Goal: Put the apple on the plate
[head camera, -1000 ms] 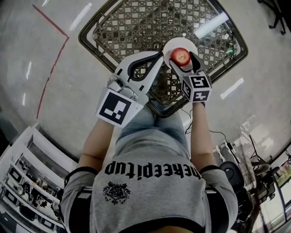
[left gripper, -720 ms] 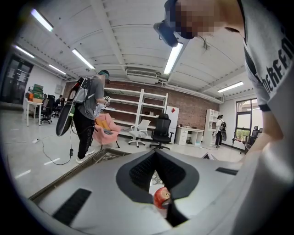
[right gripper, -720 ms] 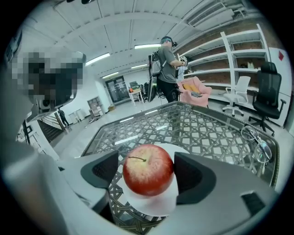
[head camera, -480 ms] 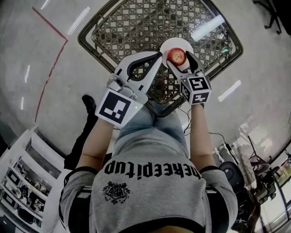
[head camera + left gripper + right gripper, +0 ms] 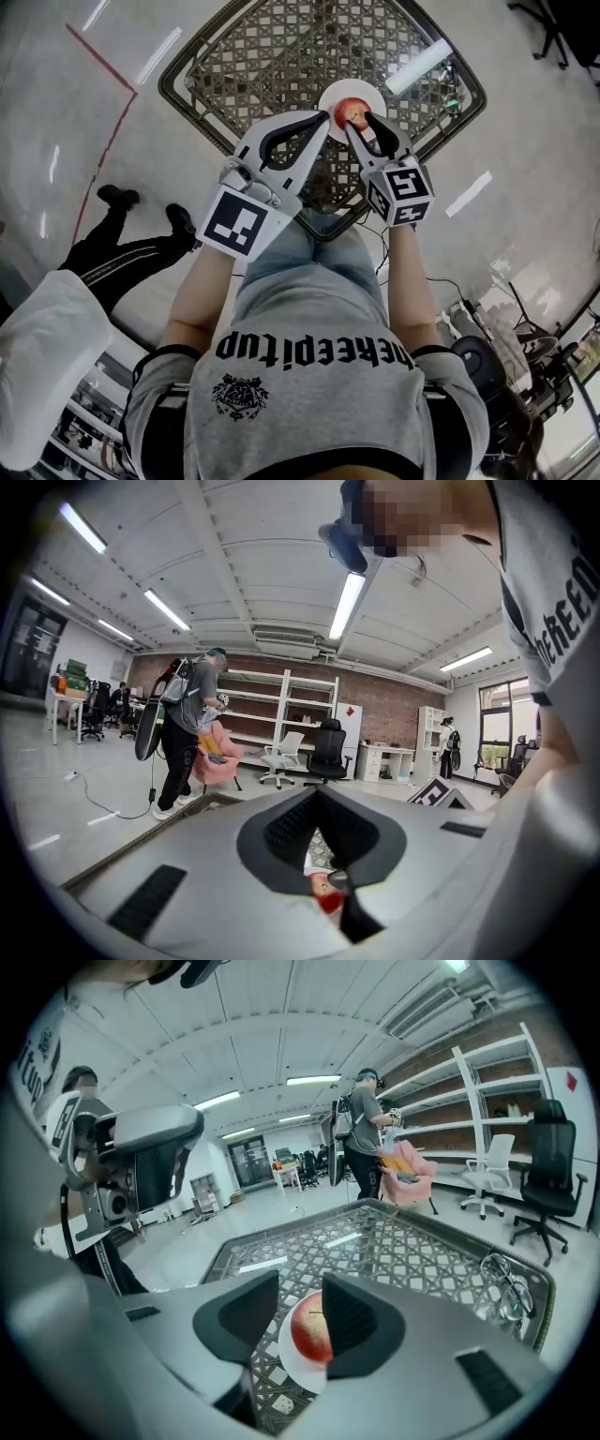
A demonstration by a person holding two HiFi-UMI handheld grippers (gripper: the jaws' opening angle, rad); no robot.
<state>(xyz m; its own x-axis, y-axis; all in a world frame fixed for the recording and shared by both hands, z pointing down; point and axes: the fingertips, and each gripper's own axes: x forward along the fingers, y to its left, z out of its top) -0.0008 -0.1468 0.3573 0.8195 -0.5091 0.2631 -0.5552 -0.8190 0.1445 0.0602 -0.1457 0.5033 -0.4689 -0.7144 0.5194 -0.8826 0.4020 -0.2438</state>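
Jaws of right gripper (image 5: 300,1275), just closing empty, clear apple (image 5: 308,1333) on plate (image 5: 299,1366).

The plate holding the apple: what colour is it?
Plate is plain white; best in right gripper view.

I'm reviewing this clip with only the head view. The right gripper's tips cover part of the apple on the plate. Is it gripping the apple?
Observer: No. In the right gripper view, the right gripper's jaws have just been closing but stand apart and press on nothing. The apple lies beyond them, untouched, on the plate.
Operator: Anything else out there?
Observer: What looks like a pair of glasses, near the table's far right edge.
Operator: Anyone past it?
Observer: A person with a backpack stands beside a pink chair.
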